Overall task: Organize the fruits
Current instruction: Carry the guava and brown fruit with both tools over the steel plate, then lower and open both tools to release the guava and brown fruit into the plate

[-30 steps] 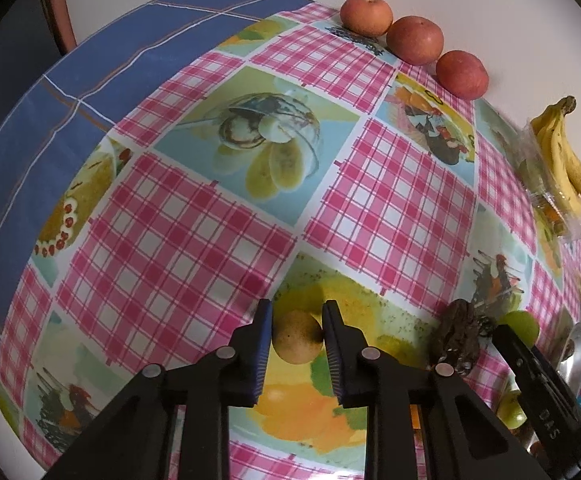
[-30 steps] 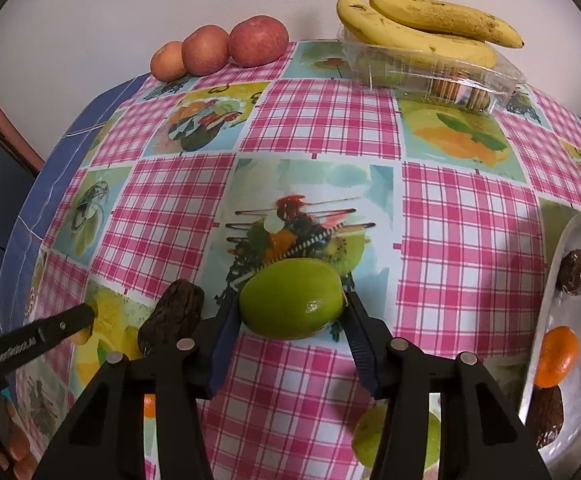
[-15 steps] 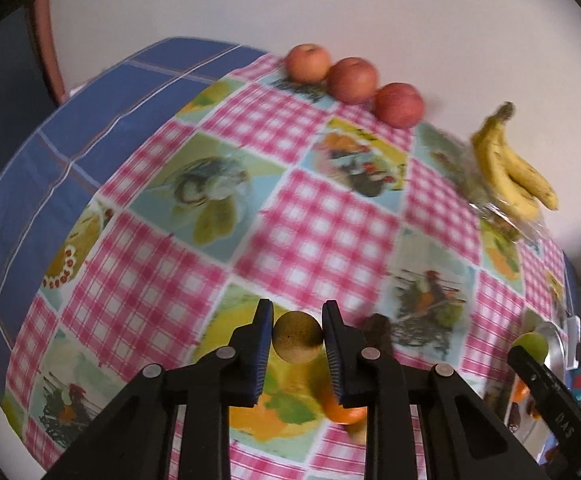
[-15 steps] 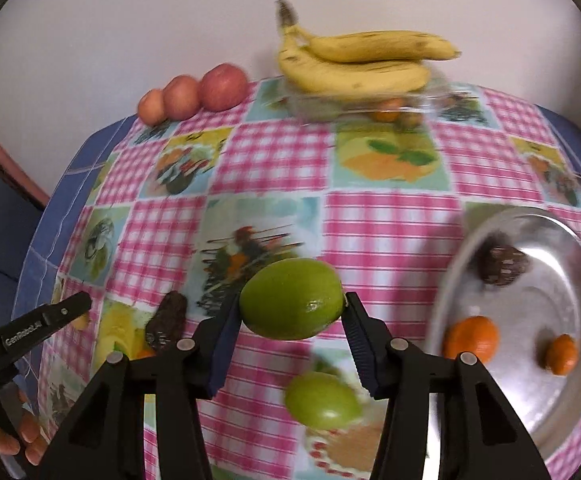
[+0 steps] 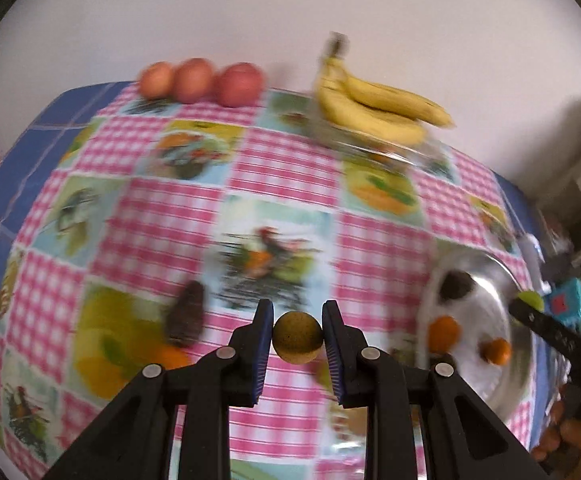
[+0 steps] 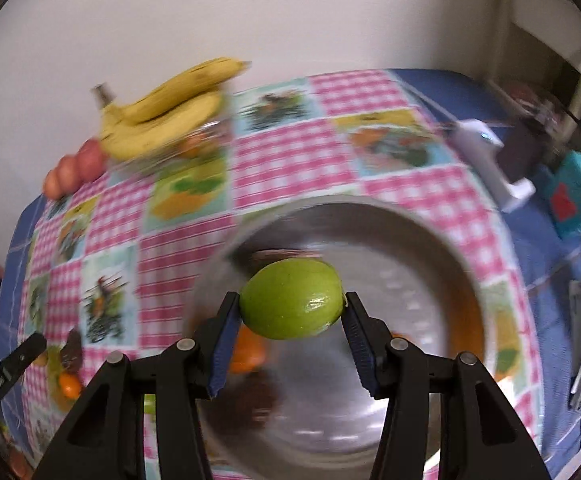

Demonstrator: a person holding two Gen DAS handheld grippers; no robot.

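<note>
left gripper [image 5: 297, 336] fingers pinching small brown fruit [image 5: 297, 336]; right gripper [image 6: 290, 308] pinching green fruit [image 6: 290, 298] above metal tray [image 6: 430, 256]

A pink-checked tablecloth [image 5: 374, 248] printed with fruit pictures covers the counter, over a blue cloth [image 6: 546, 248] showing at the edges. Near the right edge stand a white device [image 6: 490, 160] and a teal box [image 6: 574, 188], blurred, against a plain pale wall [image 5: 250, 12].

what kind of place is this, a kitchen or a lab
Most likely a home dining or kitchen table: a pink checked fruit-print tablecloth, a yellow banana bunch by the plain white wall, and a round steel plate.
</note>
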